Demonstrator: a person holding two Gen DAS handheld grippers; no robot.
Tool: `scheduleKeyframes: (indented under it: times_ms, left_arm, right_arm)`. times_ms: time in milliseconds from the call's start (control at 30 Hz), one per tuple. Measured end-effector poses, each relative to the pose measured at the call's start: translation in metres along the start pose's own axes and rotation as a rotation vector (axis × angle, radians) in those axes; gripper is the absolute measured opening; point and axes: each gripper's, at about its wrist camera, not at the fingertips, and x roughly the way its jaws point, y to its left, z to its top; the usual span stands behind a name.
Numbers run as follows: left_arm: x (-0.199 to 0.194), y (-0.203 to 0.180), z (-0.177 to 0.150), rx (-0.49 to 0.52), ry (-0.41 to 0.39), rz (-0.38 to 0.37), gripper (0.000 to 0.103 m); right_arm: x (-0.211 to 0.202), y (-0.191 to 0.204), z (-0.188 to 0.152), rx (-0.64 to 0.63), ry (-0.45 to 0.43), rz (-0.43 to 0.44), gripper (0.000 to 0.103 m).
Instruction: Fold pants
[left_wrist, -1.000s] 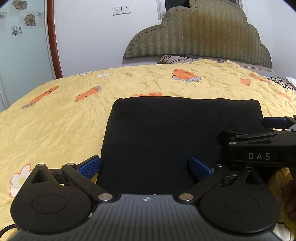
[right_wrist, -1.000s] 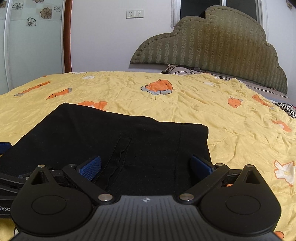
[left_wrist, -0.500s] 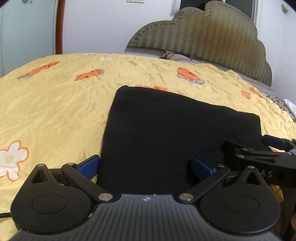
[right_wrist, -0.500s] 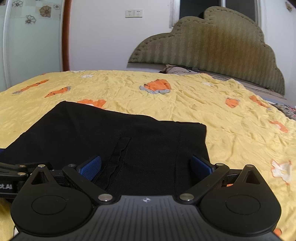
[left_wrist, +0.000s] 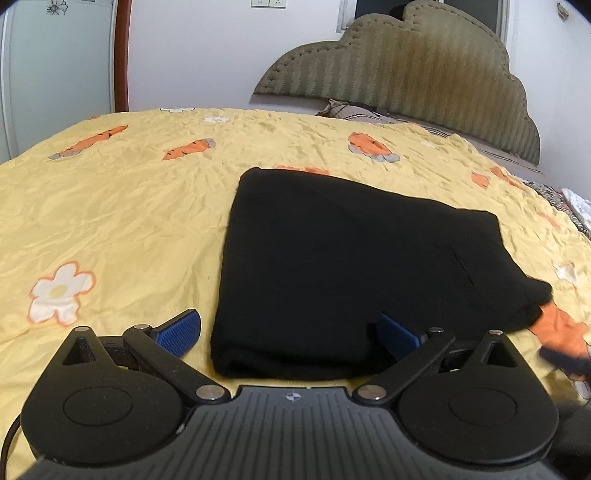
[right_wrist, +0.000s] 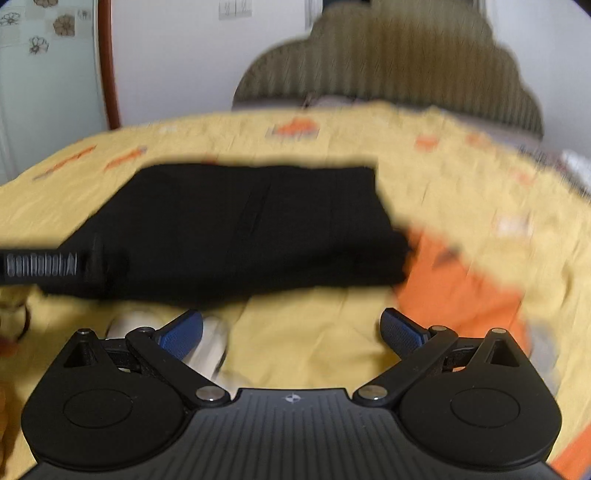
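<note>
I see the black pants (left_wrist: 351, 273) folded into a flat block on the yellow bedspread (left_wrist: 110, 229), filling the centre of the left wrist frame. Their long axis runs from the lower left of that frame toward the right edge, with the near folded edge just above the claw body and a rumpled corner sticking out at the right. My left claw (left_wrist: 290, 334) is spread wide, holding nothing: its left finger sits over bare bedspread just beside the pants, and its right finger is over the cloth, though I cannot tell whether it touches. My right claw (right_wrist: 291, 332) is also wide open and empty, over bare bedspread in the lower centre, with the pants (right_wrist: 240, 229) lying across the middle of that frame, apart from its fingers. The right wrist view is badly motion-blurred, so seams and edges there are hard to read. At its left edge a dark bar with lettering crosses the pants, cut off by the frame.
</note>
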Motion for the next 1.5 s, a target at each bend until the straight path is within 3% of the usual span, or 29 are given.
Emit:
scheduleKeyframes:
  times_ms: [67,200,367,833,1500]
  left_arm:
    - [-0.007,-0.001,-0.005,0.006,0.003,0.001,0.103]
    - [-0.014,-0.006,-0.018,0.045,0.027,0.03,0.103]
    - [-0.02,-0.009,-0.031,0.114,0.028,0.074,0.103]
    - [-0.032,0.014,-0.037,0.031,0.03,0.101,0.103]
    - [-0.03,0.012,-0.039,0.058,0.037,0.106,0.103]
  right_arm:
    - [-0.011,0.008,-0.013,-0.056,-0.062,-0.042,0.103]
    - [-0.02,0.017,-0.023,-0.105,-0.095,-0.068,0.103]
    - [-0.018,0.011,-0.015,-0.076,-0.065,-0.048,0.103]
    - [-0.028,0.012,-0.019,-0.076,-0.04,-0.04,0.103]
    - [-0.029,0.011,-0.018,-0.078,-0.045,-0.04,0.103]
